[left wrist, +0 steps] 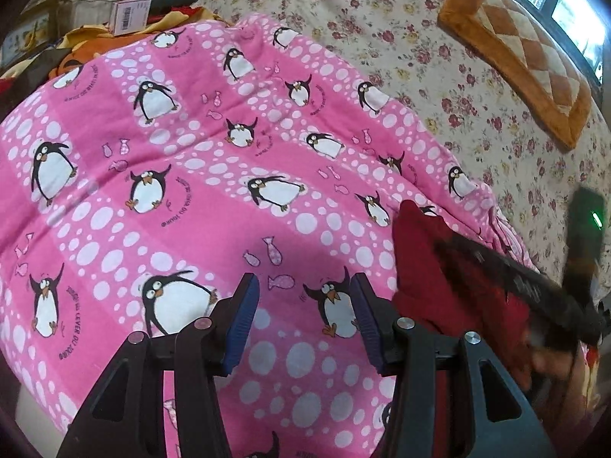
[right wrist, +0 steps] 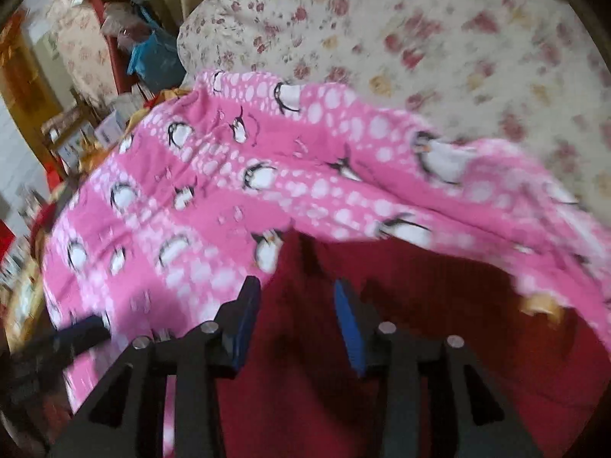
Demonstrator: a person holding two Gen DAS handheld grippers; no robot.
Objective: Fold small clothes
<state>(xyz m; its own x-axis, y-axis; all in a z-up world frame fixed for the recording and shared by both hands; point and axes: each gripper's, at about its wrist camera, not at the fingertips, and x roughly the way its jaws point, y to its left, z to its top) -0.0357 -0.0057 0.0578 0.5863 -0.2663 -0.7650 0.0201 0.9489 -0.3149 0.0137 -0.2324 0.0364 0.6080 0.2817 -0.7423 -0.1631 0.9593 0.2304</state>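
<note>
A dark red garment [left wrist: 424, 267] lies bunched on a pink penguin-print blanket [left wrist: 214, 175], at the right of the left wrist view. My left gripper [left wrist: 303, 282] is open and empty above the blanket, left of the garment. The other gripper crosses the garment as a blurred dark bar [left wrist: 534, 286]. In the right wrist view the red garment [right wrist: 401, 343] fills the lower middle, and my right gripper [right wrist: 296, 286] is open just over it, holding nothing. The pink blanket [right wrist: 191, 198] lies behind and to the left. The view is motion-blurred.
A floral bedsheet [left wrist: 382, 11] covers the bed beyond the blanket. A brown quilted cushion [left wrist: 527, 61] lies far right by a window. Boxes and cluttered fabrics [left wrist: 130, 15] stand at the far left. A cluttered shelf area [right wrist: 76, 122] shows left in the right wrist view.
</note>
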